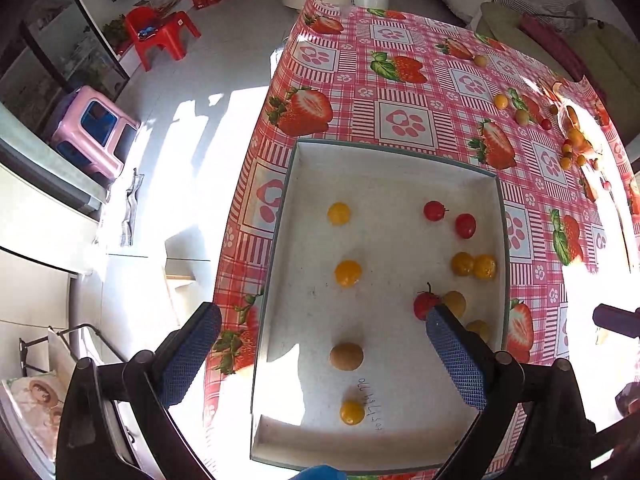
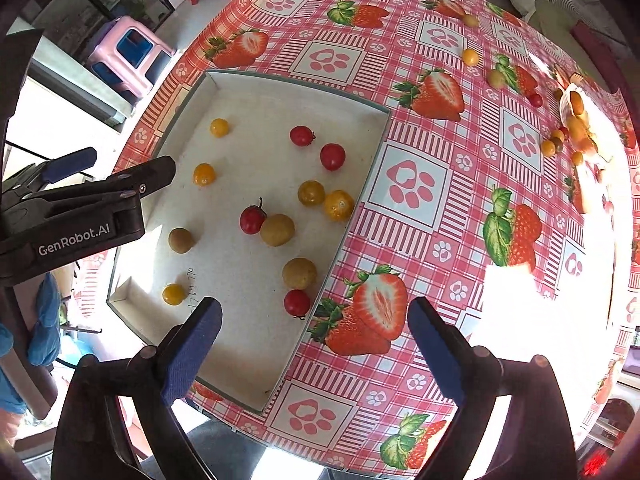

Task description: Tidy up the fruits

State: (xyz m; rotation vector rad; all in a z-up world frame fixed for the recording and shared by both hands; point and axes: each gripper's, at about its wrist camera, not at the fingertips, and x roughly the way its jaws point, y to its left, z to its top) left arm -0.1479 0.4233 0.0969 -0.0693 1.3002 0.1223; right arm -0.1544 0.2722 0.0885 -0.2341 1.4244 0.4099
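Honestly, with my left gripper (image 1: 322, 346) and right gripper (image 2: 316, 344) both spread empty, I risk nudging round tomatoes (image 2: 332, 156) rolling across the tray (image 2: 280, 92).

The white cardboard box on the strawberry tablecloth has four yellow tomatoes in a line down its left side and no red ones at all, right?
Not quite. The white cardboard box does hold red cherry tomatoes: the right wrist view shows four, such as one near the far wall and another by the near right edge. The line of four yellowish tomatoes, starting with the far one, does run down the left side.
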